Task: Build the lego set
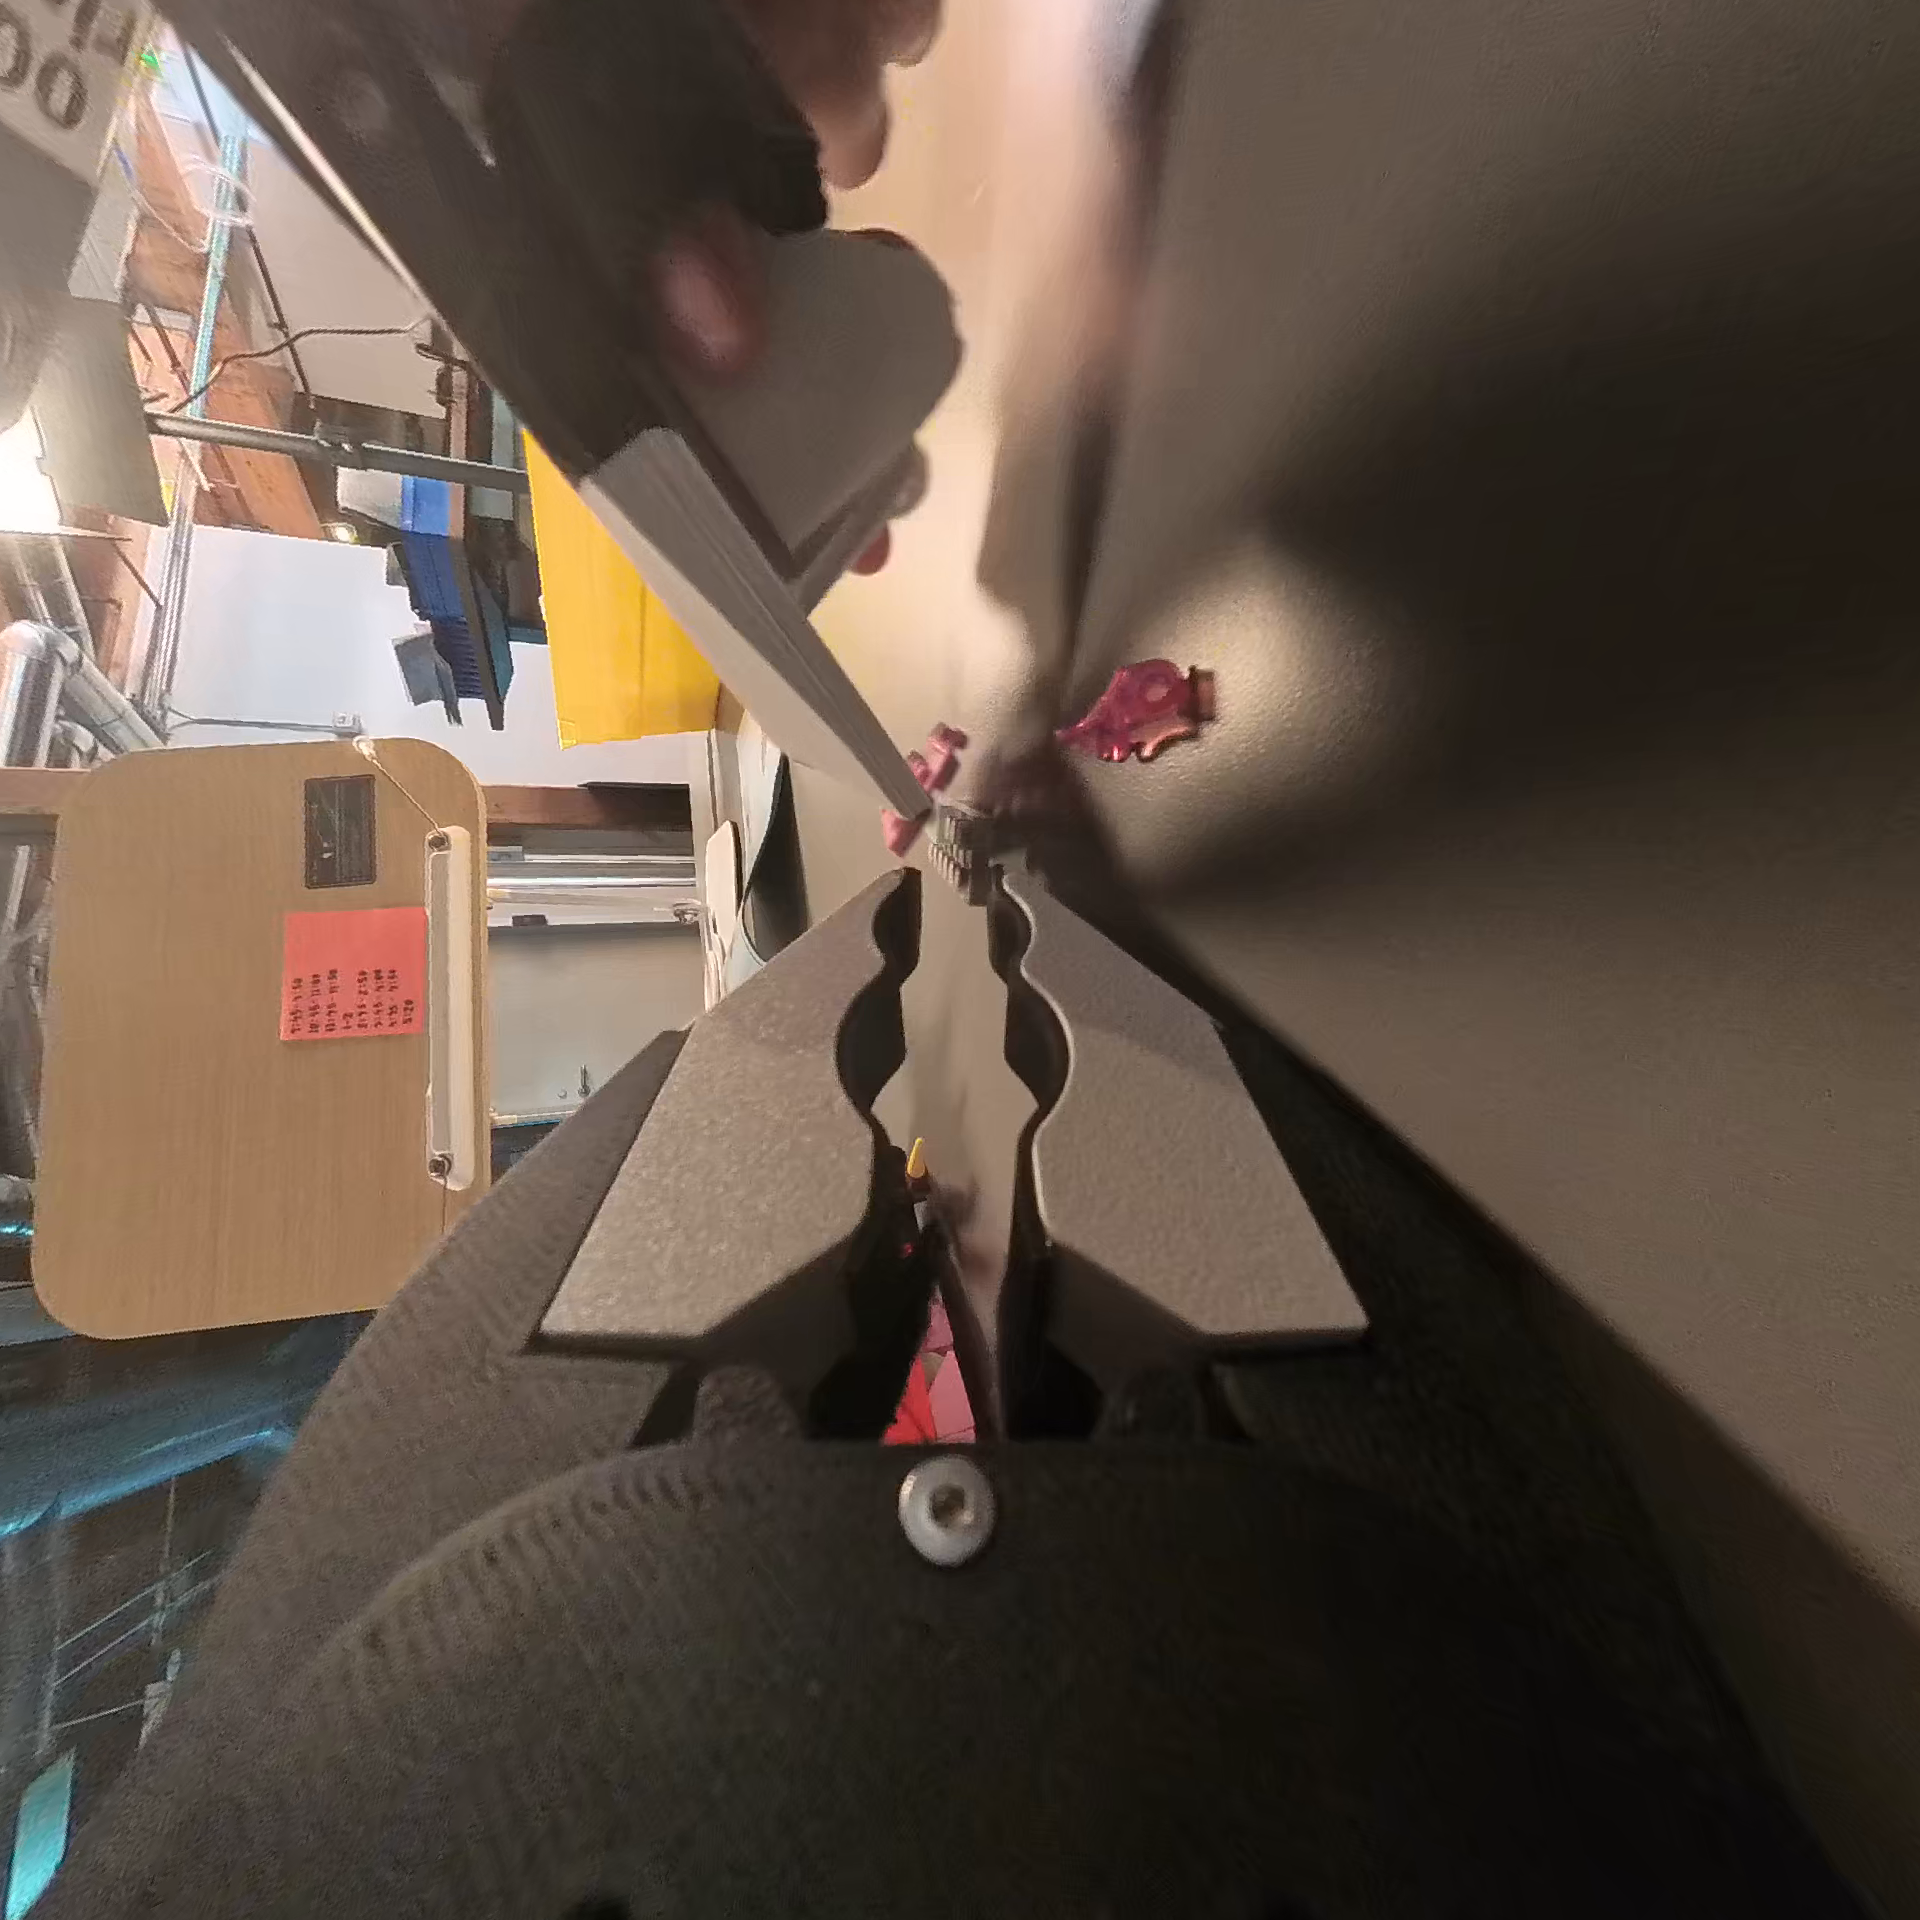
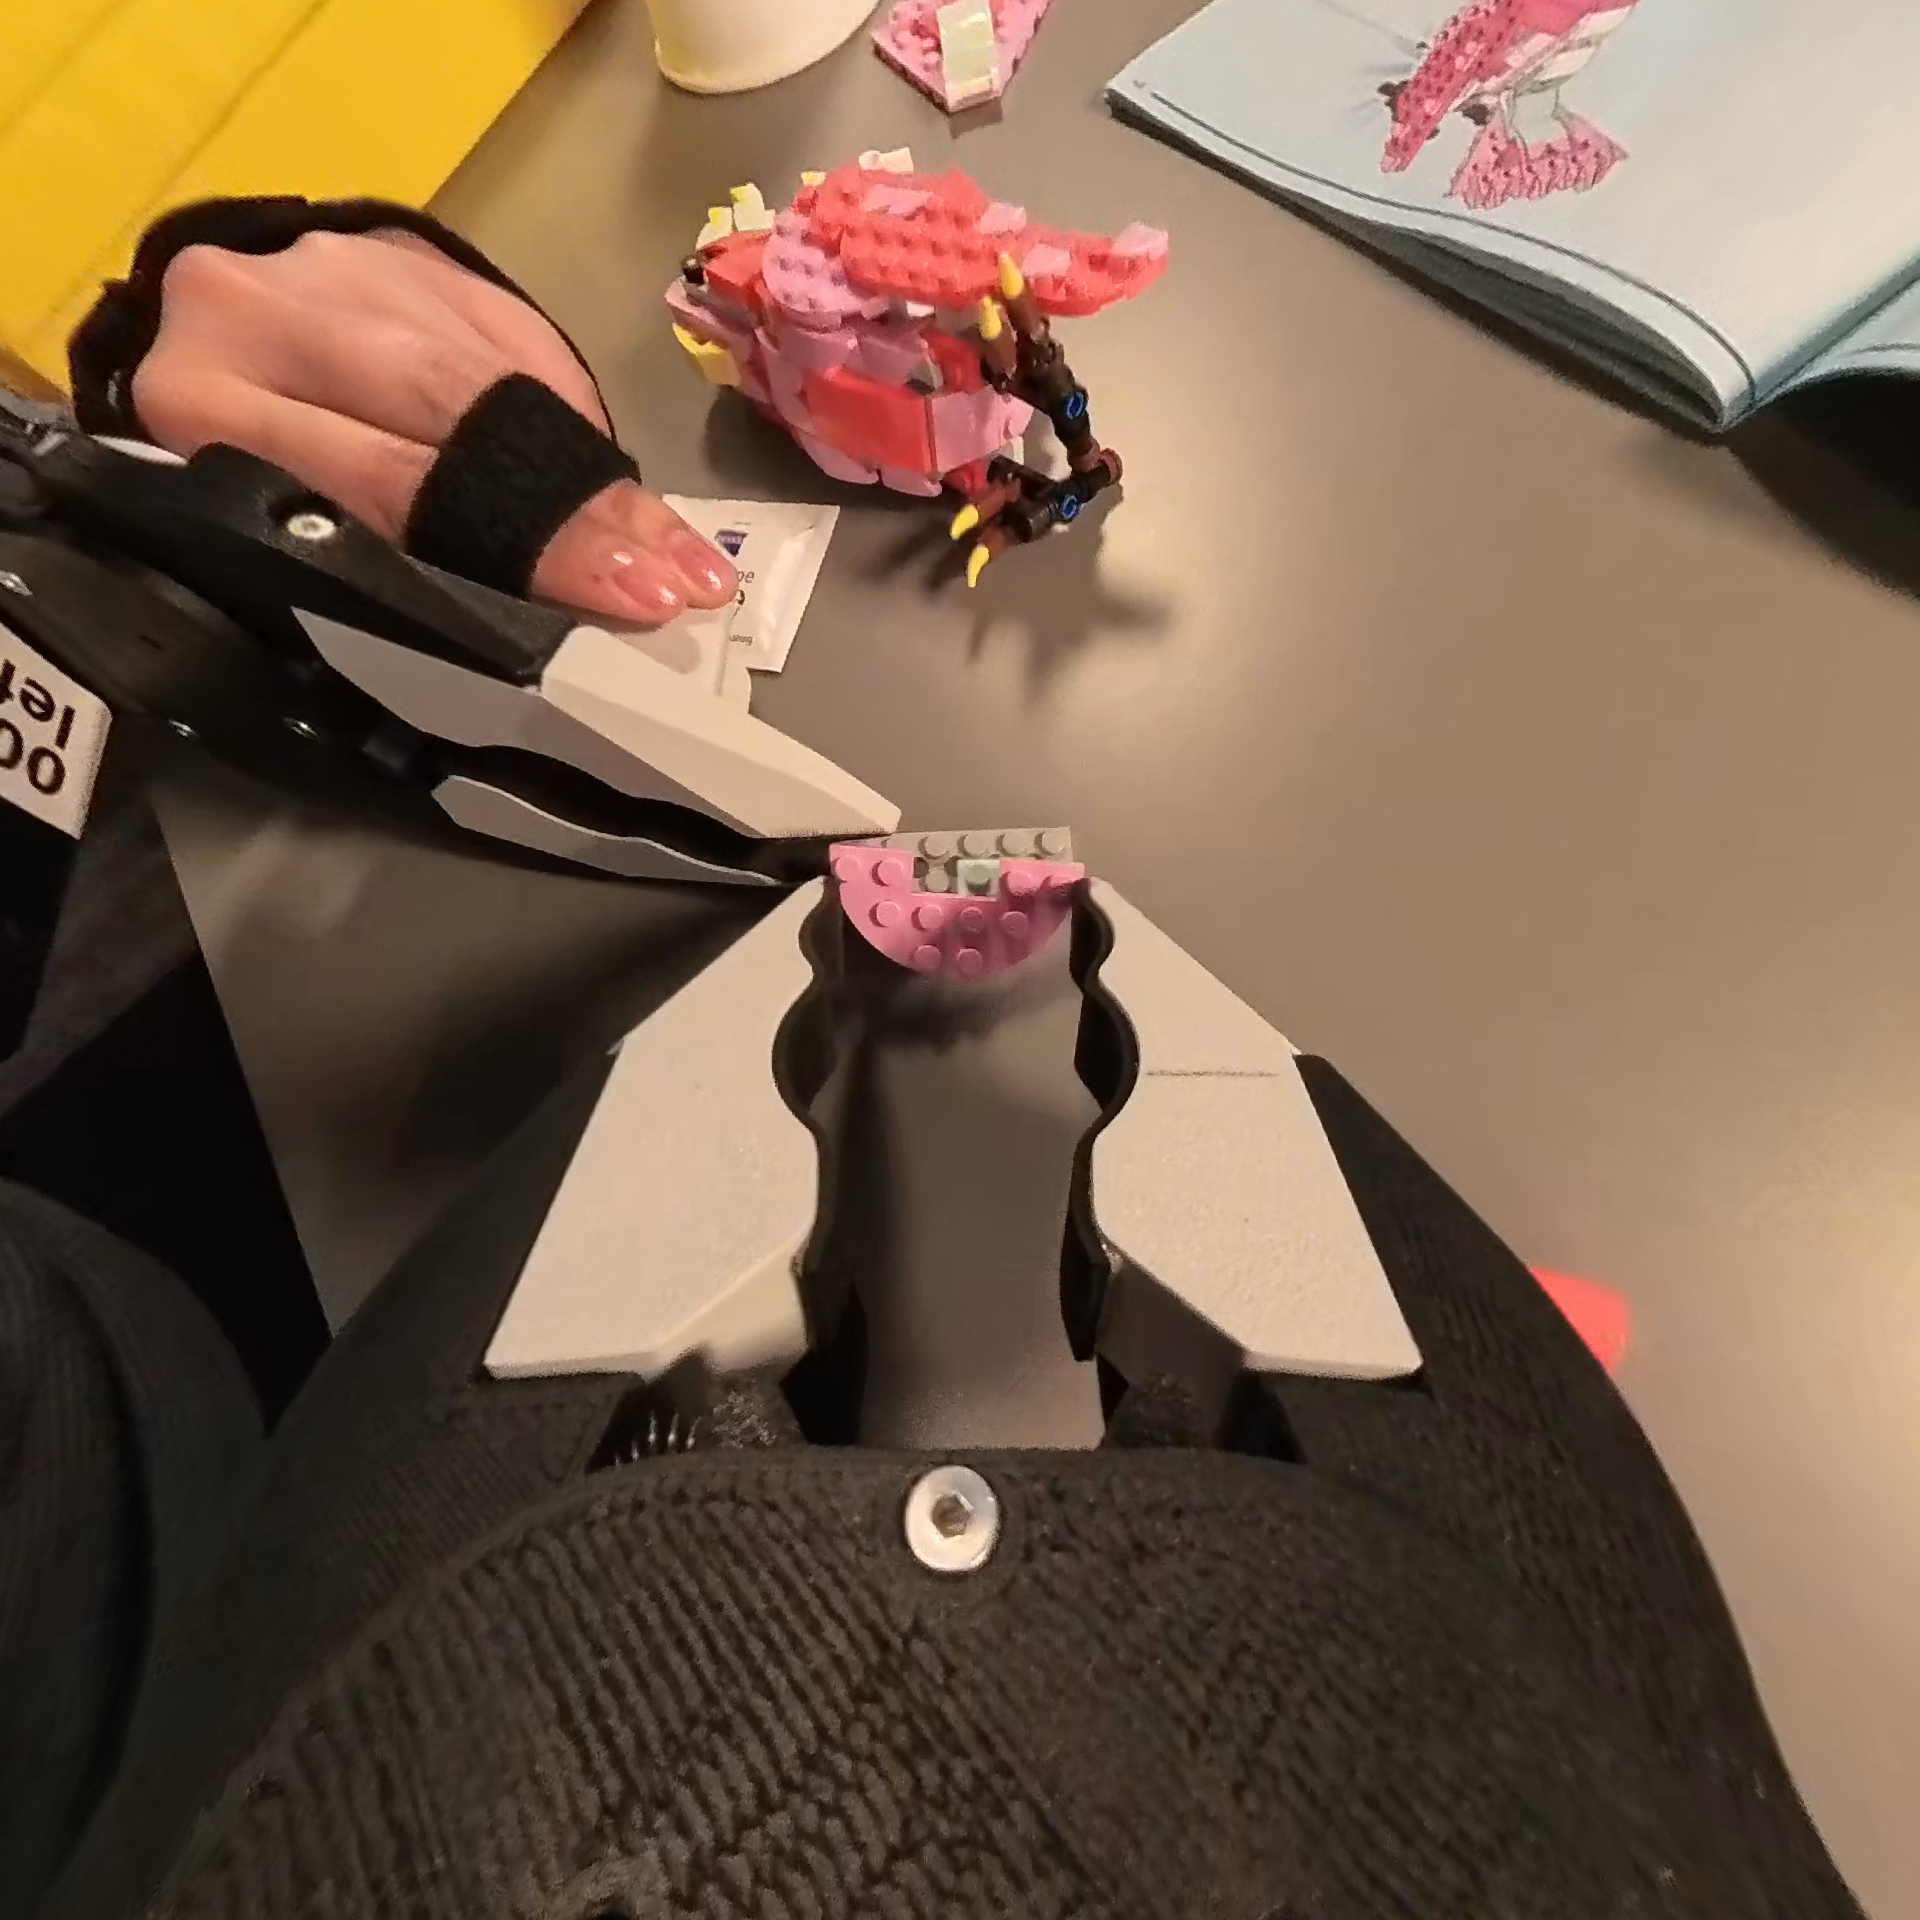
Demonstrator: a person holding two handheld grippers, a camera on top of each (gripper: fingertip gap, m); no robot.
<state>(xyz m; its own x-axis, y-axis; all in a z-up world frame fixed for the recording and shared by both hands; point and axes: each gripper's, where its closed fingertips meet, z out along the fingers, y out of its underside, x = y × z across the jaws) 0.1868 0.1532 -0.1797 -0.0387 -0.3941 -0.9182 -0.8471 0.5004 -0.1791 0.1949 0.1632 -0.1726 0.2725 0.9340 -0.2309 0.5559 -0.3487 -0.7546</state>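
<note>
A small brick piece [image 2: 961, 914], a pink half-round plate clipped onto a grey studded plate with one pale tile, is held off the tabletop [image 2: 1455, 831] between the fingertips of the right hand-held gripper [image 2: 956, 909], whose pads are pressed on the two ends of its straight edge. It is judged light, stiff and smooth-sided; the clipped plates could be parted by a twist, so hold is best taken across the flat ends, as now. The left hand-held gripper [image 2: 821, 847] is seen at the piece's left far corner, its tips narrowly parted and just beside or touching the grey plate; which cannot be told. In the left wrist view the piece [image 1: 961, 847] is seen edge-on just beyond those tips [image 1: 956, 883], blurred, and nothing is seen gripped there. Farther off on the tabletop a red and pink brick model [image 2: 894, 332] is seen, with a white sachet [image 2: 769, 561] under a person's hand [image 2: 364, 374], and an open booklet [image 2: 1558, 177] well apart to the right.
</note>
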